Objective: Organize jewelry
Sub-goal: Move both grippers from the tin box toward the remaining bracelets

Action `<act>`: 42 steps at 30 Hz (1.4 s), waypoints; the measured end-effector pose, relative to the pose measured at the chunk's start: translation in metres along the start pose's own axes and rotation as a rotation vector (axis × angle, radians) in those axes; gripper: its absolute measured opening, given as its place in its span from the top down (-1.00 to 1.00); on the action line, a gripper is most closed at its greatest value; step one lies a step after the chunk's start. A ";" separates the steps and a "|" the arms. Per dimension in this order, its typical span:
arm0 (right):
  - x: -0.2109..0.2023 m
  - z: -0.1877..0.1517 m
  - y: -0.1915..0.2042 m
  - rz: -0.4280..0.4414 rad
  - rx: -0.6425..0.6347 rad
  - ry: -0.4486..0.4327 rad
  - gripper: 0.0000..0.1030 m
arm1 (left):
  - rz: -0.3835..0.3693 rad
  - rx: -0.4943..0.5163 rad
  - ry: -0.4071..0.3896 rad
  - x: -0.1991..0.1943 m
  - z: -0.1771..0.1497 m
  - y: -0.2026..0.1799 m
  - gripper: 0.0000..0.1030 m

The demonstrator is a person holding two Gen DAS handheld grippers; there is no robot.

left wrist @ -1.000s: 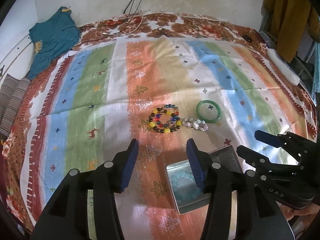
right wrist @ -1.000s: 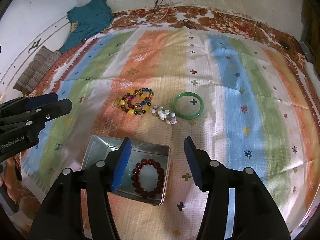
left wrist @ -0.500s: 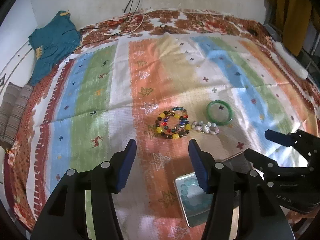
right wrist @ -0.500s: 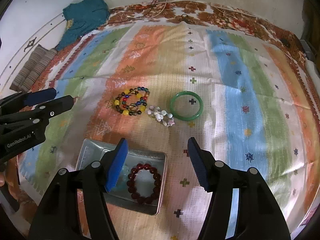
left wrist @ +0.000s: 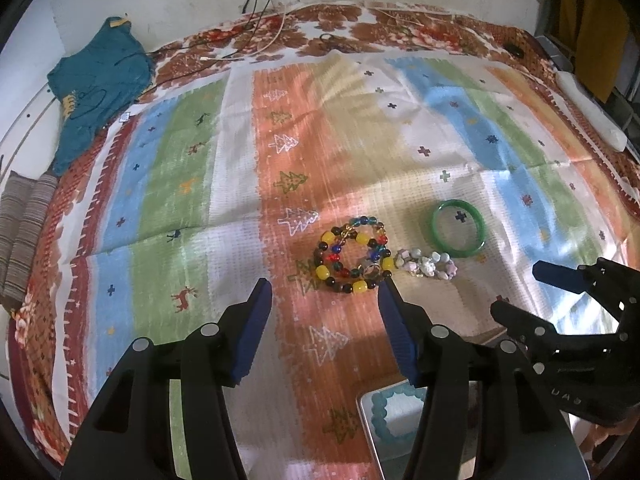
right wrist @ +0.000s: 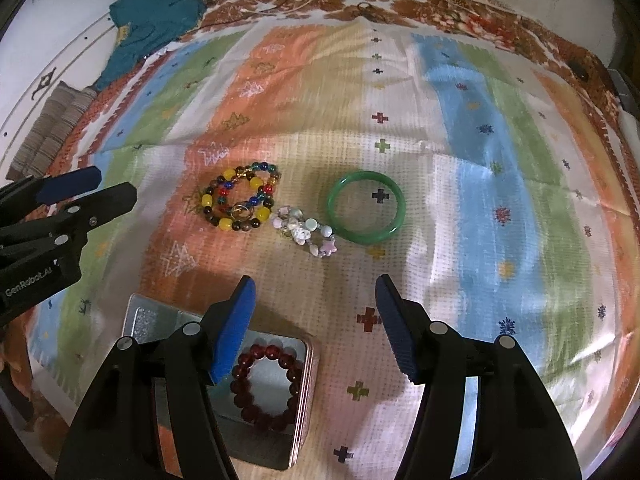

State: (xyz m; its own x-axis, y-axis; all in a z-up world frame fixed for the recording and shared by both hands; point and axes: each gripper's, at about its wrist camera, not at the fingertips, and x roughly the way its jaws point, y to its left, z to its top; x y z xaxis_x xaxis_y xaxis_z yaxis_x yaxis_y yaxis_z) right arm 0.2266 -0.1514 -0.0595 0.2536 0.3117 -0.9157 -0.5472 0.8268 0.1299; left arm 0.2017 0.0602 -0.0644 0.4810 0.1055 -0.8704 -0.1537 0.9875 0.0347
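Observation:
Three pieces lie in a row on the striped cloth: a multicolour bead bracelet, a pale stone bracelet and a green bangle. A metal tin near the front holds a dark red bead bracelet and a light blue bead bracelet. My right gripper is open and empty, above the tin's far edge, short of the stone bracelet. My left gripper is open and empty, just short of the multicolour bracelet.
A teal garment and a folded striped cloth lie at the far left. Cables run along the back by the wall. A white object lies at the right edge.
Both grippers have moved forward toward the row of jewelry, so the tin has slid lower in both views. Both stay open and empty.

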 end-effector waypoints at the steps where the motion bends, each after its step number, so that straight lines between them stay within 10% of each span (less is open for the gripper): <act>1: 0.002 0.001 0.000 0.004 0.001 0.005 -0.20 | -0.001 0.000 0.000 0.002 0.002 -0.001 -0.08; 42: 0.075 0.023 -0.018 0.058 0.051 0.162 -0.20 | 0.004 0.078 0.120 0.092 0.036 -0.011 -0.09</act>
State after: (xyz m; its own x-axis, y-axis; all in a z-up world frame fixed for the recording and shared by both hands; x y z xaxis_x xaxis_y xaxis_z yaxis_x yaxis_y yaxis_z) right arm 0.2737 -0.1322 -0.1216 0.0884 0.2832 -0.9550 -0.5148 0.8337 0.1996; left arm 0.2790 0.0637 -0.1273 0.3731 0.0997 -0.9224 -0.0855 0.9937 0.0728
